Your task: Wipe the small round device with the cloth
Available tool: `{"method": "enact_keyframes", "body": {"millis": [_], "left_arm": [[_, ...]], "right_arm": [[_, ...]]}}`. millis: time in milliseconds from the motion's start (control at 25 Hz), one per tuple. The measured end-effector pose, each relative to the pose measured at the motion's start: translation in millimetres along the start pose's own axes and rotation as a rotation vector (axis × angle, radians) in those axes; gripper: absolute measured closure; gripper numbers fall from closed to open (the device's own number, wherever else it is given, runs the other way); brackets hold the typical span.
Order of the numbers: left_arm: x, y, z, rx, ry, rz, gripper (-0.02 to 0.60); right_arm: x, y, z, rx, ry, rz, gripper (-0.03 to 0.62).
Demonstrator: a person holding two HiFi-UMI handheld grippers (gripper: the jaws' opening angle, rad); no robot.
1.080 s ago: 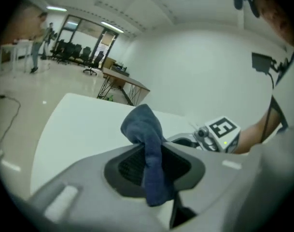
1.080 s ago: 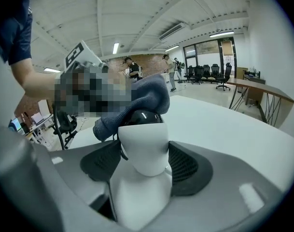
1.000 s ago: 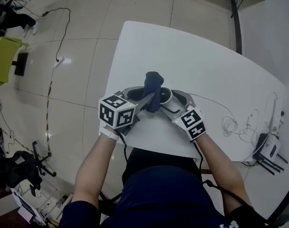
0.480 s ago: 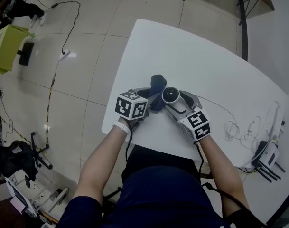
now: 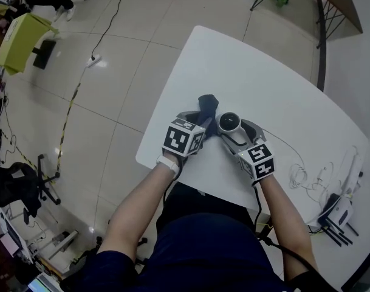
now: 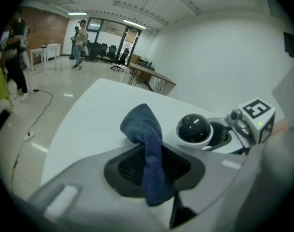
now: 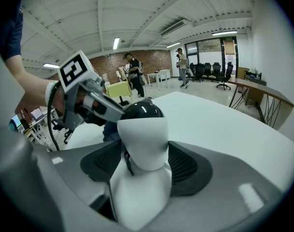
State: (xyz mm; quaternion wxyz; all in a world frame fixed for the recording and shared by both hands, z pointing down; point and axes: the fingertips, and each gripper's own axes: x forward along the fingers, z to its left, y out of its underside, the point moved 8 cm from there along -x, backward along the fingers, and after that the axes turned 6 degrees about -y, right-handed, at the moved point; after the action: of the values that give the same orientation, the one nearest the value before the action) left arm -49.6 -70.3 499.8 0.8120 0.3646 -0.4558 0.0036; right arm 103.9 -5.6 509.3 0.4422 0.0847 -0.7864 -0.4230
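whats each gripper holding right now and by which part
The left gripper holds the blue cloth, pinched at its middle, bunched end past the jaws. The right gripper holds the small round device by its white body, below the black dome.

Head overhead, gripper views close (sharing device [image 6: 194, 128])

the device [image 5: 229, 121]'s base is hidden by the right gripper [image 5: 234, 129].
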Motion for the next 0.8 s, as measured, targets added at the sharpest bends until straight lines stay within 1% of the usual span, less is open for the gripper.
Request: {"method": "enact_keyframes", "body": {"millis": [40, 80, 160, 280, 360, 440, 480, 520, 560, 600, 680, 720, 800], "left_arm": [[-12, -5, -3, 0.025, -0.027, -0.033, 0.489], [-24, -10, -7, 0.072, -0.056, -0.069, 0.489], [-45, -21, -23, 0.206, -0.101, -0.132, 0.489], [-59, -31, -64, 0.425, -0.115, -0.19, 0.489], [-55, -31, -92, 0.577, -0.133, -0.191, 0.489], [-46, -24, -115, 0.739, -0.175, -0.168, 0.489], [-41, -20, -121, 0.796, -0.199, -0.161, 0.489], [-39, -16, -122, 0.809, -0.214, -0.164, 0.489], [-38, -14, -119, 0.765, -0.215, -0.177, 0.489], [-39, -12, -111, 0.671, -0.201, -0.196, 0.489], [-41, -10, -89, 0.438, -0.158, -0.233, 0.489], [-41, -8, -78, 0.34, -0.141, -0.244, 0.489], [-41, -4, -61, 0.167, -0.114, -0.25, 0.489]], "right_arm": [[1, 3, -1, -0.011, 0.001, 0.023, 0.283], [2, 6, -1, -0.022, 0.001, 0.042, 0.283], [3, 9, -1, -0.038, 0.002, 0.064, 0.283], [3, 11, 2, -0.047, 0.016, 0.067, 0.283], [3, 10, 3, -0.052, 0.018, 0.066, 0.283], [2, 8, 4, -0.055, 0.016, 0.064, 0.283], [1, 7, 4, -0.057, 0.016, 0.062, 0.283], [0, 6, 5, -0.058, 0.017, 0.06, 0.283], [-2, 6, 5, -0.058, 0.018, 0.057, 0.284], [-3, 6, 5, -0.056, 0.019, 0.055, 0.285], [-7, 9, 4, -0.048, 0.022, 0.052, 0.289], [-9, 12, 3, -0.04, 0.024, 0.052, 0.292], [-11, 17, 1, -0.021, 0.029, 0.054, 0.293]]}}
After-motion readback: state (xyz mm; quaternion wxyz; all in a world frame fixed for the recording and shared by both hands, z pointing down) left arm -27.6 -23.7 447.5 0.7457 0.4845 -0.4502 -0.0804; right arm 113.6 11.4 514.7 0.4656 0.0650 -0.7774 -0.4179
